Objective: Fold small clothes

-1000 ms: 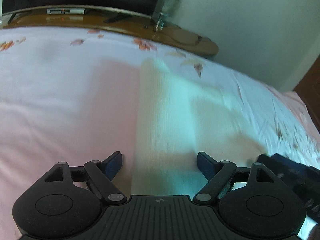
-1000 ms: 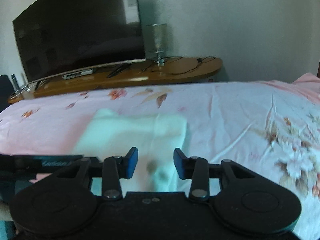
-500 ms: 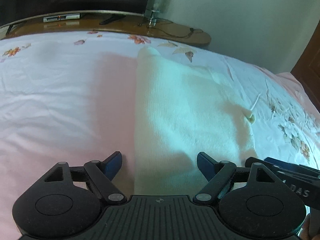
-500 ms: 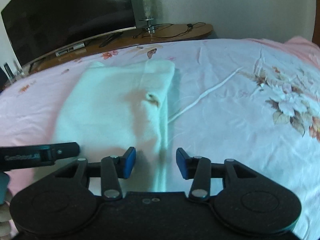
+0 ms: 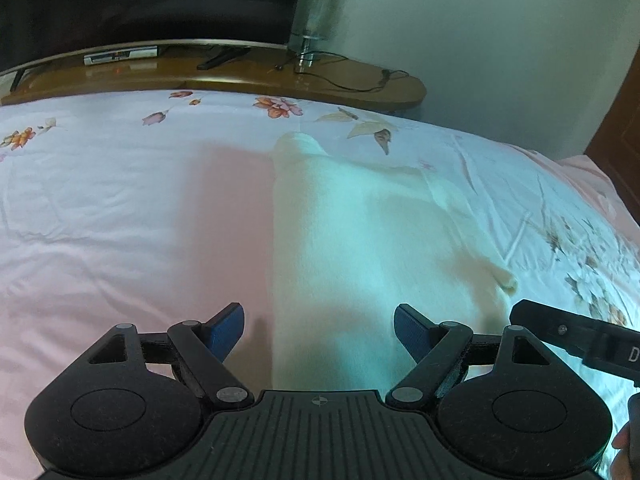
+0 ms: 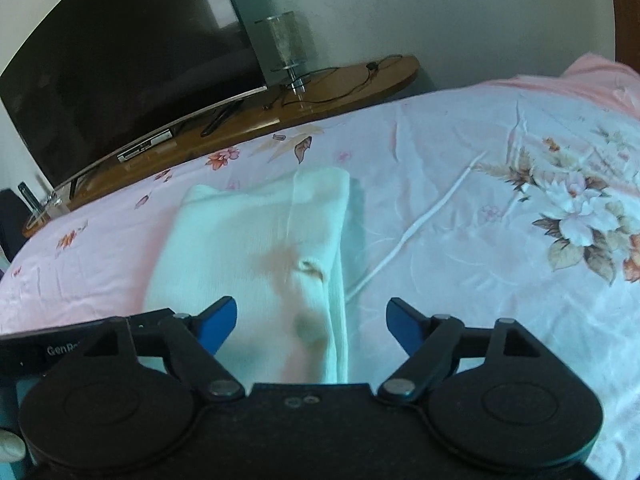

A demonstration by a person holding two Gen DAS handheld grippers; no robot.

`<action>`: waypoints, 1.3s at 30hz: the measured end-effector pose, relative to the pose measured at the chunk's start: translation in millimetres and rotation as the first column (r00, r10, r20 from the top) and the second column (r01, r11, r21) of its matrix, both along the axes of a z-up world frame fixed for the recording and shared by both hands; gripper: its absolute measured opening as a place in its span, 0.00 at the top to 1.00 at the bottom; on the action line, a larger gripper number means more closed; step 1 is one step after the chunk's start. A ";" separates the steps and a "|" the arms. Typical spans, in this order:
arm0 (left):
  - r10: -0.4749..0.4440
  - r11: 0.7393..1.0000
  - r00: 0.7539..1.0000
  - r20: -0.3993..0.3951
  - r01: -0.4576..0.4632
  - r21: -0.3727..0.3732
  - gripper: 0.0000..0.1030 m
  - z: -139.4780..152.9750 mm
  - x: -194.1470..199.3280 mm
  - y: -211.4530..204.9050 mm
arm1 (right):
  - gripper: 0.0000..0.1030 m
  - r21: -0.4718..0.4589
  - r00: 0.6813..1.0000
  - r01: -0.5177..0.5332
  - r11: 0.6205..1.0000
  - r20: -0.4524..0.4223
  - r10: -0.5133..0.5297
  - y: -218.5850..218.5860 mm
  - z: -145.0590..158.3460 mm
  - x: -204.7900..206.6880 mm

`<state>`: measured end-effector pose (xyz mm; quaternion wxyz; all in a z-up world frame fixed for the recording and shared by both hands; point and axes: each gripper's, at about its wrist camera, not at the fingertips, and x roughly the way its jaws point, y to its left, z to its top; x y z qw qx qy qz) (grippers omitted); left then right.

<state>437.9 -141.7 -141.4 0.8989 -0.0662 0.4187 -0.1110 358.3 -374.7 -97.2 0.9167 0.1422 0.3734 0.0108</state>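
Folded cream garment [image 5: 360,240] flat on floral bedsheet [image 5: 120,200]; left gripper [image 5: 319,334] released, right gripper [image 6: 310,326] opening, empty, TV [image 6: 132,60] at 11 o'clock.

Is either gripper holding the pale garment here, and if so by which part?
Nothing is held. The left gripper is open and the right gripper has its jaws opening; the pale garment lies flat on the bedsheet, its near edge between unpressed pads.

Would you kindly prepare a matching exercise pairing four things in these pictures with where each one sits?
Things:
1. pale cream knitted garment
2. dark curved television screen
3. clear glass table lamp
4. black power cable

Places:
A. standing right of the television
B. trailing over the right end of the wooden shelf
C. lying on the floral pink bedsheet
D. standing on the left part of the shelf

Pairs: 1-C, 2-D, 3-A, 4-B
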 end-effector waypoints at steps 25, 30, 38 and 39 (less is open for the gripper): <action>0.008 0.972 0.997 -0.071 -0.024 -0.236 0.59 -24.8 38.0 -7.0 | 0.69 0.254 0.996 -0.076 0.964 -0.028 0.086 -11.4 -43.5 71.4; -0.020 0.971 1.000 -0.023 0.014 -0.237 0.61 -7.0 30.0 -3.5 | 0.70 0.268 0.996 -0.091 0.959 0.023 0.089 -3.0 -27.6 62.3; -0.016 0.964 0.999 0.035 0.024 -0.263 0.61 27.3 5.4 42.2 | 0.70 0.237 0.989 -0.131 0.963 0.092 0.112 36.3 14.6 42.7; -0.009 0.965 0.999 0.042 0.020 -0.261 0.61 31.9 2.7 52.2 | 0.70 0.234 0.988 -0.139 0.962 0.099 0.119 44.8 19.5 41.8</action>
